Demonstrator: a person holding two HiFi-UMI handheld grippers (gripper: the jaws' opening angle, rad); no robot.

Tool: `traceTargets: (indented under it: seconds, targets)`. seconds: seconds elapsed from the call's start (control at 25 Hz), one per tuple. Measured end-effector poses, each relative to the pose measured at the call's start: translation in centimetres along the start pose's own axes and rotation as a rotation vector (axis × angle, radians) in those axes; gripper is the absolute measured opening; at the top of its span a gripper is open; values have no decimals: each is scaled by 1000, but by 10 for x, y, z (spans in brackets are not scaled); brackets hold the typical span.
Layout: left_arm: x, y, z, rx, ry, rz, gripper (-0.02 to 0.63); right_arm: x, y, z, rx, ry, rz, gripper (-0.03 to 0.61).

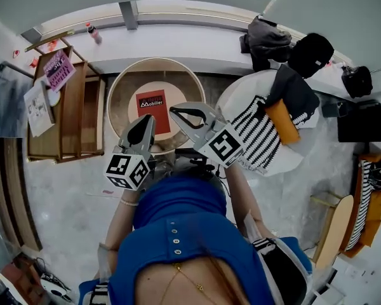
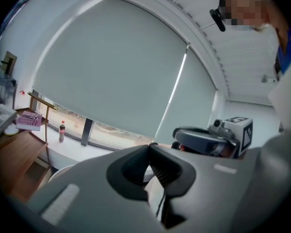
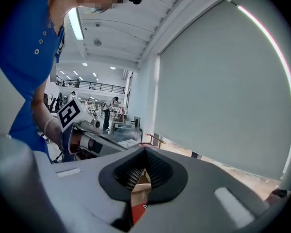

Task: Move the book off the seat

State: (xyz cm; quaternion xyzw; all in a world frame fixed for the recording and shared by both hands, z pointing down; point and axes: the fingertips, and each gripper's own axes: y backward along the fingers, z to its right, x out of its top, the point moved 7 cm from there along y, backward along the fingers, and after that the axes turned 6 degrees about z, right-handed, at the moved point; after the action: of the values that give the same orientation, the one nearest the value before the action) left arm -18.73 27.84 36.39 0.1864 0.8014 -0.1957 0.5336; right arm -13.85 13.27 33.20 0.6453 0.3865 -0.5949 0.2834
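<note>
A red book [image 1: 153, 110] lies flat on the cushion of a round beige tub seat [image 1: 119, 89] in the head view. Both grippers are raised in front of the person, above the seat's near rim. My left gripper [image 1: 147, 120] is shut and holds nothing. My right gripper [image 1: 173, 110] is also shut and empty, its tip over the book's right edge. In the left gripper view the jaws [image 2: 150, 147] meet against a pale window blind, with the right gripper [image 2: 211, 139] beside them. In the right gripper view the closed jaws [image 3: 144, 151] show a red patch of the book [image 3: 137, 211] below them.
A wooden shelf unit [image 1: 63, 110] with magazines stands left of the seat. A bottle [image 1: 93, 33] sits on the windowsill. To the right is a white round chair [image 1: 238, 100] with a striped cloth and an orange cushion [image 1: 282, 121]; dark clothes and a cap [image 1: 311, 53] lie behind.
</note>
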Motion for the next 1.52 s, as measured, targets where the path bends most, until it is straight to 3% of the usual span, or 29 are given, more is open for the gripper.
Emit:
traceTargets:
  seconds: [0.2, 0.6, 1.52]
  targets:
    - [12, -4, 20, 26, -31, 39, 2, 22, 14, 6, -17, -35, 74, 0]
    - [21, -12, 41, 74, -43, 99, 2, 30, 21, 13, -61, -67, 137, 0]
    - [27, -36, 51, 111, -73, 95, 2, 23, 10, 30, -34, -98, 98, 0]
